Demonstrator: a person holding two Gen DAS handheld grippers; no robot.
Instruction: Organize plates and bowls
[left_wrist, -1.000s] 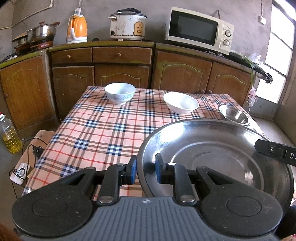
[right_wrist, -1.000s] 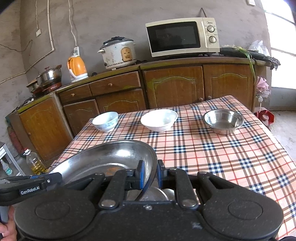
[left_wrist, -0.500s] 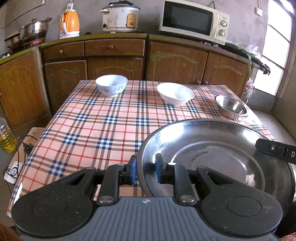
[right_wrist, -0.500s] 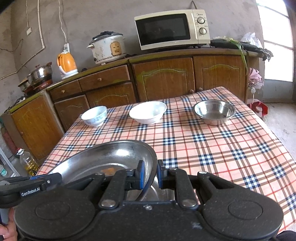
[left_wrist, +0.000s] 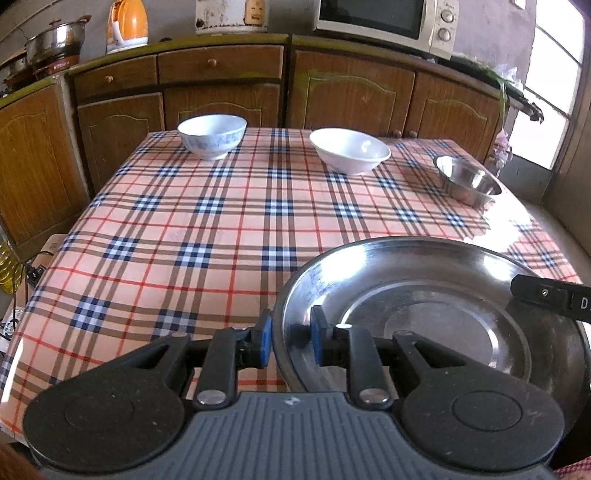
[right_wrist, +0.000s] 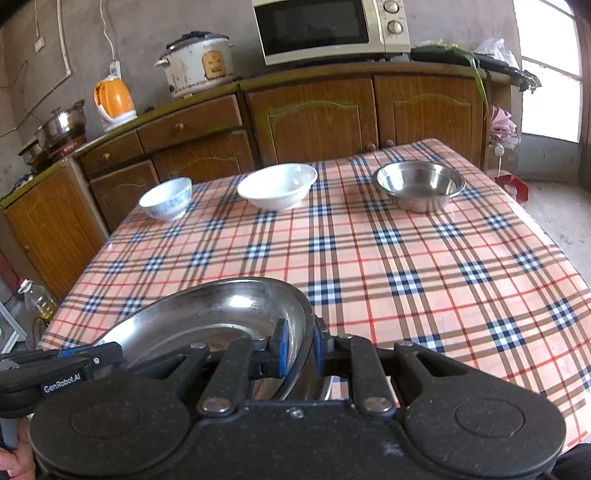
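Ahead of your tongs runs a glossy plaid tablecloth (left_wrist: 207, 229), backed by brown wooden cabinets (right_wrist: 314, 114). Your left gripper (left_wrist: 290, 341) and right gripper (right_wrist: 300, 345) each pinch opposite rims of the wide, shiny steel plate (left_wrist: 424, 295), jaws nearly together. Beyond them sit a steel bowl (right_wrist: 419, 184), a smooth white bowl (right_wrist: 277, 186) and a small patterned bowl (right_wrist: 166, 197).

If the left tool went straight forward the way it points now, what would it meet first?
Probably the bare checked tablecloth; the left tool, clamped on the large steel plate, points downward. Depth is uncertain.

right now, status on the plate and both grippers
Left gripper and right gripper shut on round steel plate rim. Checked tablecloth clear ahead; three bowls far side.
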